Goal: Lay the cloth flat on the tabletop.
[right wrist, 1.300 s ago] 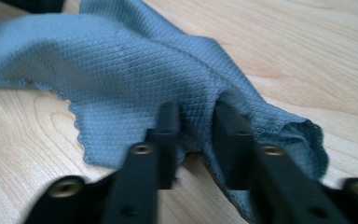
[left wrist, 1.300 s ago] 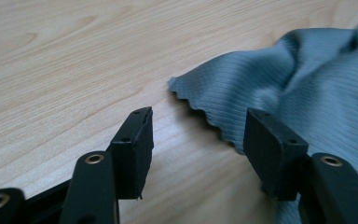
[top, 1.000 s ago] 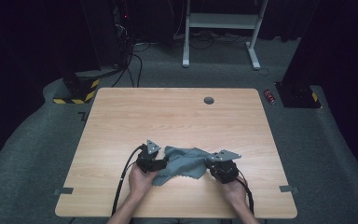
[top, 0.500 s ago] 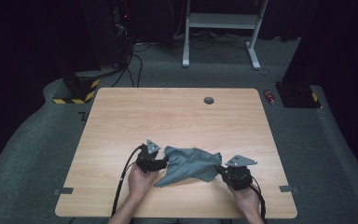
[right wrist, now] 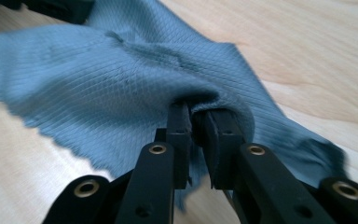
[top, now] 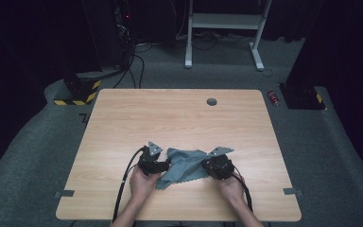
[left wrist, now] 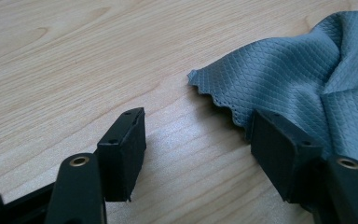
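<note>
Grey microfibre cloth lies on the near-centre part of the wooden table, between the two grippers, closer to the person's edge than to the far one. From the high view it is crumpled into an uneven patch, with one flap running down toward the left hand.

Cloth surface: blue-grey, fine diamond-pattern weave, matte. Edge is pinked — small scallops along the cut. In the left gripper view a corner lies flat on the wood, and further right the fabric rises into soft folds with a crease between them.

Left gripper: jaws stand wide apart, bare tabletop between them. One jaw sits at the cloth's edge, touching or overlapping it; the other is on clear wood, well off the fabric. Nothing clamped.

Right gripper: jaws drawn close together with a fold of the cloth pinched between them — fabric bunches up over the jaw tips and drapes to either side. Cloth beyond the pinch is lifted slightly and blurred at the far edge.

Right hand holds its gripper at the cloth's right side.
</note>
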A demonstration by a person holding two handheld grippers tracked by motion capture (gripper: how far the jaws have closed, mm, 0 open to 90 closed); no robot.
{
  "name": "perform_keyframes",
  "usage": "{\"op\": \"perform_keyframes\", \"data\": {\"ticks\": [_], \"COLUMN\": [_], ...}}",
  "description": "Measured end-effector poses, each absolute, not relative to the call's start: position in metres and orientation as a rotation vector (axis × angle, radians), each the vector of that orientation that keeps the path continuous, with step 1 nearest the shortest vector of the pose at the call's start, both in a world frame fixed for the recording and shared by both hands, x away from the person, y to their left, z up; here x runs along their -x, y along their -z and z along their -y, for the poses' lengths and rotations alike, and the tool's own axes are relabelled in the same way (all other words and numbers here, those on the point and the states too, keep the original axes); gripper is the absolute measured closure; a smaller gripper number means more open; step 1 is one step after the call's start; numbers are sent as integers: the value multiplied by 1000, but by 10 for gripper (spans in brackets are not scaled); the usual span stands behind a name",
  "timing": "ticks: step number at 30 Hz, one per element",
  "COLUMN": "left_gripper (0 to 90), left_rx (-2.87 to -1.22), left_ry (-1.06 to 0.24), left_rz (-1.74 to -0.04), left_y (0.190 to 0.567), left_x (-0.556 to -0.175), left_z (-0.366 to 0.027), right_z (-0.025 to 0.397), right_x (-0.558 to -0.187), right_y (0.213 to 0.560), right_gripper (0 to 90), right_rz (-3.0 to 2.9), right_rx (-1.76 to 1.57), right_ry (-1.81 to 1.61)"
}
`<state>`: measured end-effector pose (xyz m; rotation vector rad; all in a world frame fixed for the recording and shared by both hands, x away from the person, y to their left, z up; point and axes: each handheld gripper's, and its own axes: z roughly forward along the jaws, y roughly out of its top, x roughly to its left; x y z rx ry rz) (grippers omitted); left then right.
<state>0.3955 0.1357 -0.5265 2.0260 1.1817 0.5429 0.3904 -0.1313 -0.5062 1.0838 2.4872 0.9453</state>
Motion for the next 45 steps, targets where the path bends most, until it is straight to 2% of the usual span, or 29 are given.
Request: {"op": "perform_keyframes", "data": {"ticks": [8,13,17,21,32,38,41,45], "left_gripper": [358,355,355,354,354,366,415,436], "left_rx": [-2027,-2026,-2027,-2026,-2027,-2023,-2007,-1979], "left_ry": [-543,-544,-544,-545,-544,-548,-528,-492], "left_rz": [-1182,-1183,-1184,-1184,-1185,-1190,-1193,-1204], "left_y": [527,527,527,527,526,526,526,526], "left_x": [-395,-396,-395,-396,-396,-396,-397,-399], "left_z": [-136,-136,-136,-136,-136,-136,-136,-137], "right_z": [149,152,144,145,176,186,189,190], "right_x": [-371,-365,-366,-361,-334,-340,-366,-392], "right_y": [498,505,511,513,509,496,488,490], "right_gripper": [768,769,796,892,890,774,689,651], "right_rz": [-2449,-2470,-2499,-2518,-2518,-2389,-2299,-2291], "right_rx": [-1037,-1019,-997,-963,-997,-1065,-1141,-1213], "right_ry": [-1029,-999,-974,-945,-898,-1021,-1029,-962]}}
